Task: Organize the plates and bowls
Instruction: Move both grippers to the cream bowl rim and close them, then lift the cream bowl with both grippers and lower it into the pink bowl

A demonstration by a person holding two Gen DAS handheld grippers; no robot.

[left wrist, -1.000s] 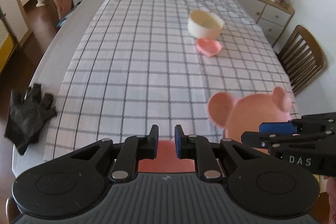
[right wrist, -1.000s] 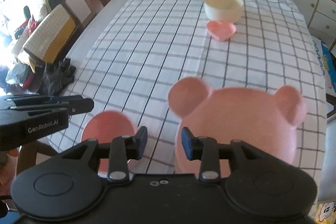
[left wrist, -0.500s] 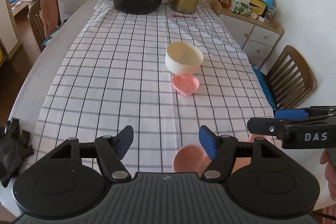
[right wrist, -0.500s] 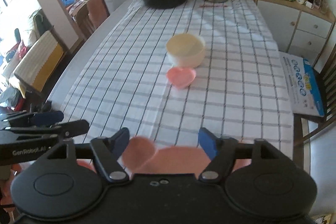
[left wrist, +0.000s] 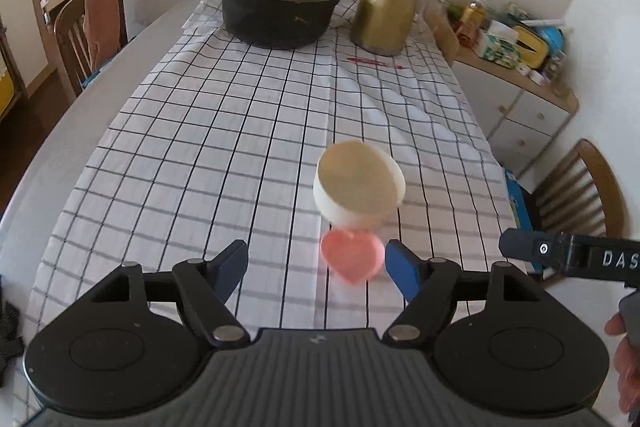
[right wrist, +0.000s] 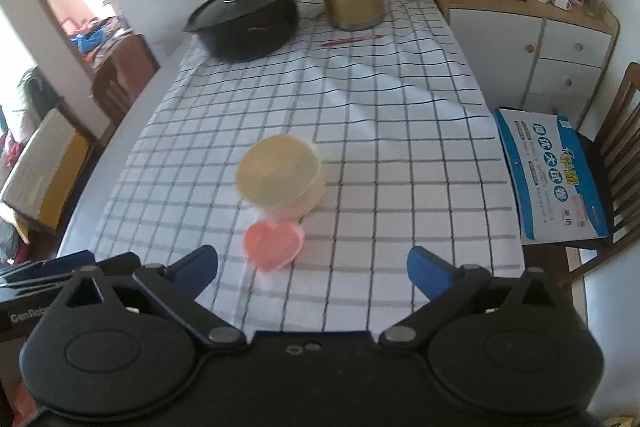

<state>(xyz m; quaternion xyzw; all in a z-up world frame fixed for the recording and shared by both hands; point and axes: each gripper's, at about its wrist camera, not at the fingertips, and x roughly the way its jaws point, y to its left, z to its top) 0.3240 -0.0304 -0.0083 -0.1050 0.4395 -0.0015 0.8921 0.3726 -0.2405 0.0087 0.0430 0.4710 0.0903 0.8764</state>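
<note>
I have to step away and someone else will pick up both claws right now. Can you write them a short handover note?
Left claw: open, holding nothing; its jaws have just been opening.
Right claw: open wide, holding nothing; also just been opening.
Cream bowl stands mid-table on the checked tablecloth, with the pink heart dish right in front of it, nearer you.
No other plates or bowls are in view now, so I cannot tell what is already sorted.
Left: the bowl and heart dish look untouched; probably collect those next. Both claws sit short of them.

both tools, left tool and right tool, just opened wide, empty.
</note>
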